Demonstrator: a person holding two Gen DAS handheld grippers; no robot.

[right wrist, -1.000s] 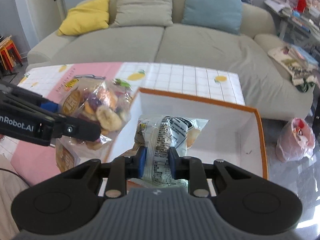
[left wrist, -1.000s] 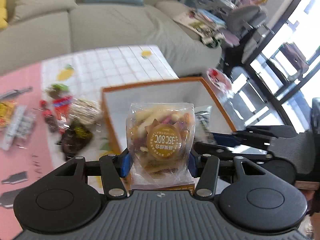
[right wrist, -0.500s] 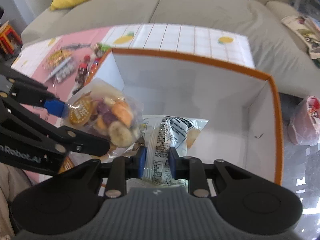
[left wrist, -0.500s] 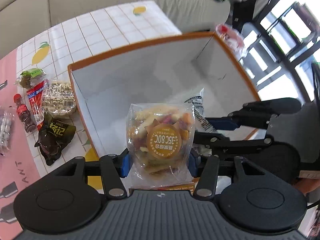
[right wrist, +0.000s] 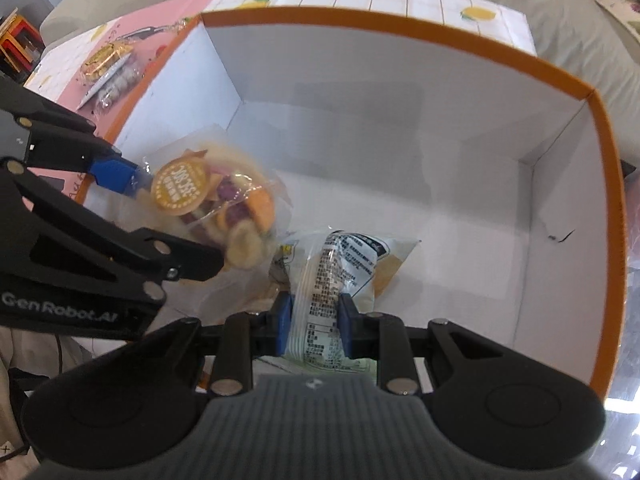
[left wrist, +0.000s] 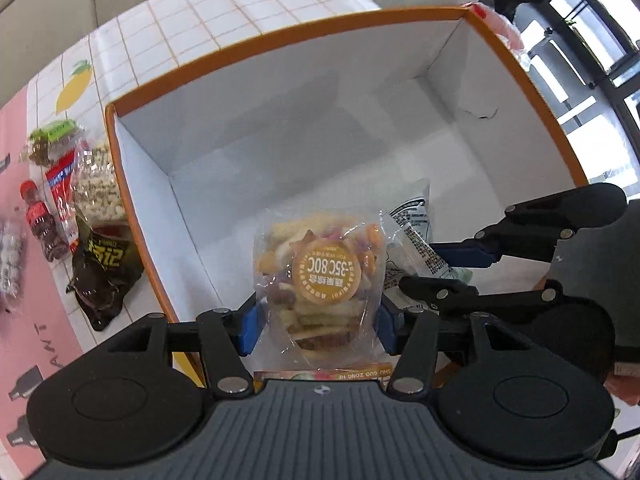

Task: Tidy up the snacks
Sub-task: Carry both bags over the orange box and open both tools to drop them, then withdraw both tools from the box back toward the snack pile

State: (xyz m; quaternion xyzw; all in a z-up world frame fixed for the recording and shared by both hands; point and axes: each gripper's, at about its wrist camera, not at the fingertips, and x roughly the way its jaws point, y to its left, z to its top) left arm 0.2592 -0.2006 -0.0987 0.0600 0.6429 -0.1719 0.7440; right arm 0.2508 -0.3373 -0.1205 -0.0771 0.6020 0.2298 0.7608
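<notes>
A white box with an orange rim (left wrist: 280, 36) (right wrist: 400, 28) fills both views, its floor bare. My left gripper (left wrist: 318, 320) (right wrist: 168, 220) holds a clear bag of mixed dried fruit with a round gold label (left wrist: 324, 268) (right wrist: 212, 204) low inside the box, near its left wall. Its jaws are opening, with the bag still between the blue pads. Right beside it my right gripper (right wrist: 312, 320) (left wrist: 436, 270) is shut on a white printed snack packet (right wrist: 340, 264) (left wrist: 412, 224), also inside the box. The two packets nearly touch.
Left of the box several snacks lie on the tiled cloth: a black packet (left wrist: 102, 268), a bag of pale nuts (left wrist: 96, 188), a small cola bottle (left wrist: 38, 216) and wrapped sweets (right wrist: 108, 68). A grey sofa (right wrist: 560, 20) stands behind the table.
Both grippers have sunk from above the rim down into the box with their packets, tilting to point more steeply downward. The box now fills the views.
</notes>
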